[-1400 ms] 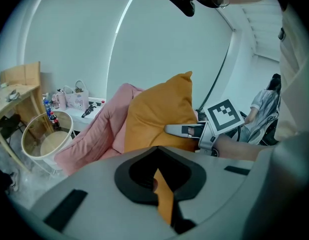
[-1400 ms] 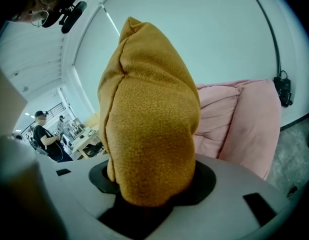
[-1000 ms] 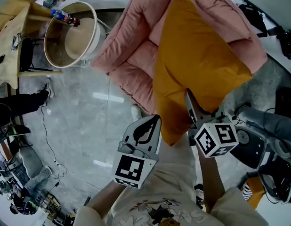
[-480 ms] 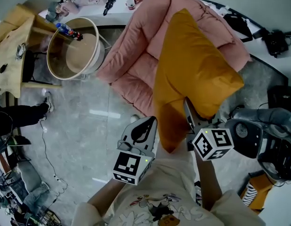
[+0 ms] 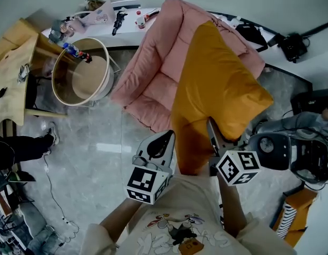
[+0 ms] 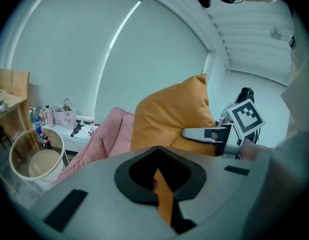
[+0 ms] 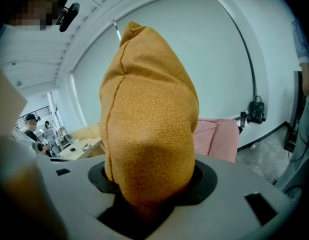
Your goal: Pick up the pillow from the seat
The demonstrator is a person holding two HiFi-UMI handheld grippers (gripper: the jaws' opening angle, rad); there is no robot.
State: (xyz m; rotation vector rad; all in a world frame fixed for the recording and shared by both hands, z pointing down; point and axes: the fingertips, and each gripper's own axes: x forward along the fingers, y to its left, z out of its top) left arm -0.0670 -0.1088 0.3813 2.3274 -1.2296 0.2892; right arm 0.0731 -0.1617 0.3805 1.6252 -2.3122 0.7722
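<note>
While over the pink seat (image 5: 153, 84), orange pillow (image 5: 222, 84) tight in left hand-held gripper (image 5: 168, 139) and right hand-held gripper (image 5: 210, 126)

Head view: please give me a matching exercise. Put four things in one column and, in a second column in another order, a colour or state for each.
Things:
1. pillow
2. seat
3. round tub
4. left hand-held gripper

Colour or state:
A. pink
B. shut on a thin corner of the pillow
C. beige
D. orange

Pairs: 1-D, 2-A, 3-C, 4-B
</note>
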